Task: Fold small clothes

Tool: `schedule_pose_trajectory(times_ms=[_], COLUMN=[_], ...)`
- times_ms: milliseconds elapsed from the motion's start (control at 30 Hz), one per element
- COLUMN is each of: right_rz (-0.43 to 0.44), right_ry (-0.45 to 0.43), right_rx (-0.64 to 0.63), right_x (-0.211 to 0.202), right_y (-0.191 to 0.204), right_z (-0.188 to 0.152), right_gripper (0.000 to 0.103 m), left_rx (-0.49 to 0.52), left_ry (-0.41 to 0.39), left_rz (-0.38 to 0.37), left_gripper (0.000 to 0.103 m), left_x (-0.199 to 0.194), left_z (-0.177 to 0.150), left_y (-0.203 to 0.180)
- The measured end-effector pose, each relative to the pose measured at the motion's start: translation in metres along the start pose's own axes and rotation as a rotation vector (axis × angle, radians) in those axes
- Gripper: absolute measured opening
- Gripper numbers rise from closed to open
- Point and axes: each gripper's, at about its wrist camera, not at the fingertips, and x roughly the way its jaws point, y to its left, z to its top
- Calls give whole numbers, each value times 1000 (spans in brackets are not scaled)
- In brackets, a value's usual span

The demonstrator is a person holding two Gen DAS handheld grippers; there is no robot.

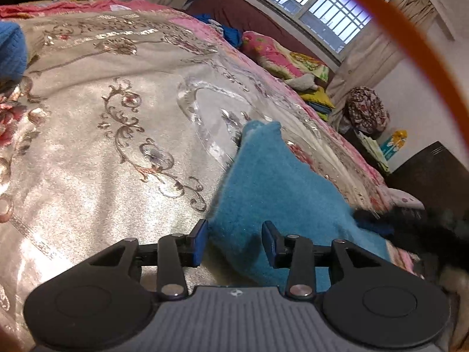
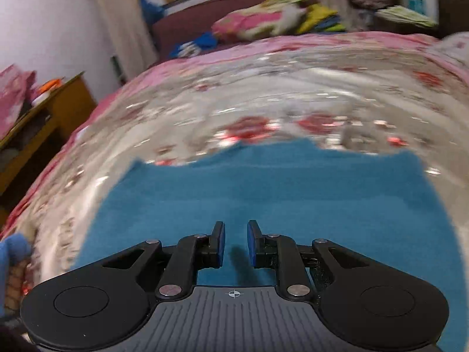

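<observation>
Left wrist view first: the left claw [image 1: 234,242] hangs low over the bed, its blue-padded fingers [image 1: 199,242] spread wide apart and gripping nothing. Between and beyond them lies the fuzzy teal knit garment [image 1: 272,187], spread on the shiny silver bedspread with embroidered floral scrolls [image 1: 102,135]. One point of the cloth pokes up toward the far side of the bed. The garment's left edge runs just beside the left finger; whether the pads touch it, I cannot tell. A blurred orange cable [image 1: 410,38] sweeps across the upper right, and pink-and-yellow folded bedding [image 1: 281,55] is piled below the barred window [image 1: 322,6].

Over to the right wrist view, and it is blurry: the right claw [image 2: 236,245] sits over the middle of the teal garment [image 2: 263,187], which lies flat and broad on the bedspread [image 2: 234,94]. Its fingers stand a narrow gap apart, nothing pinched between them. A wooden cabinet [image 2: 58,111] stands at the left beside the bed.
</observation>
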Motion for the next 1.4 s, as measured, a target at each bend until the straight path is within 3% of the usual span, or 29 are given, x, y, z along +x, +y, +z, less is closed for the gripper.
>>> schedule_pose_trajectory(times_ms=[367, 500, 1000, 1133, 1400], right_rz=[75, 8, -283, -266, -266], right_ry=[140, 154, 292, 311, 309], right_rx=[-28, -89, -520, -524, -579], right_x=[88, 109, 173, 172, 161], right_y=[102, 128, 194, 189, 184], right_z=[31, 37, 20, 24, 26], right_gripper=[46, 58, 75, 72, 40], left_rx=[-19, -35, -2, 14, 53], left_ry=[19, 27, 70, 99, 57], left_rz=[-82, -96, -92, -103, -105], left_gripper=[45, 45, 47, 48, 57], left_x=[-1, 1, 13, 20, 22], left_z=[7, 9, -2, -11, -16], left_y=[9, 13, 7, 1, -7])
